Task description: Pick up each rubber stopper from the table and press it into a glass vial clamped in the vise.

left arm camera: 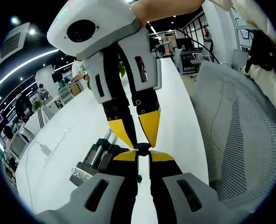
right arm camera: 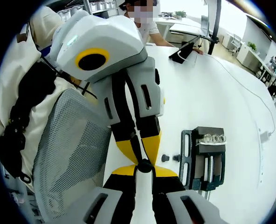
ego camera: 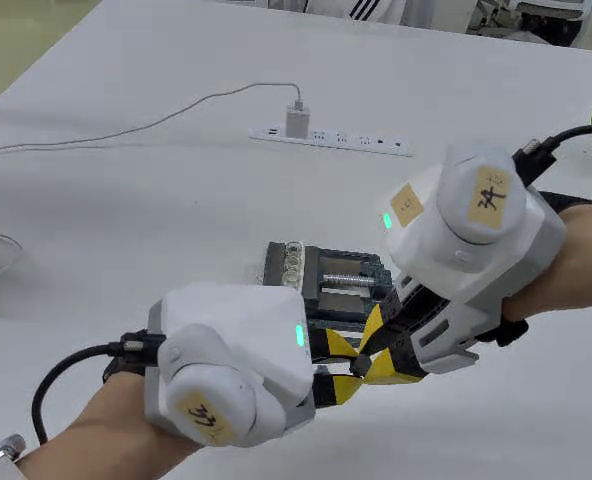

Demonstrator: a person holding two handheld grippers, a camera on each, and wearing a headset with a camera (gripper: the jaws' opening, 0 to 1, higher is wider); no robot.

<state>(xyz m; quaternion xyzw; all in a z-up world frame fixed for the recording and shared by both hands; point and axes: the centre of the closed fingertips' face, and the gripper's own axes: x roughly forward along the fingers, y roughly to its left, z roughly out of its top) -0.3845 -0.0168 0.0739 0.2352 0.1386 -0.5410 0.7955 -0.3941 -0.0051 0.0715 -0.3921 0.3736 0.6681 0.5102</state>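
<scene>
Left gripper (ego camera: 348, 368): nearest, low over table's (ego camera: 126, 220) near edge, jaws pinched on stopper (left arm camera: 143, 150). Right gripper (ego camera: 368, 358): tip to tip with it, jaws likewise closed on the same stopper; which one bears it, unclear. Stopper: just above table, axis too small to read. Two spare stoppers (right arm camera: 165, 158): on table, between tips and vise (ego camera: 351, 290). Vials (ego camera: 294, 260): three, upright, mouths up, in a row at vise's left end, beyond and left of tips; both grippers about equally near.
</scene>
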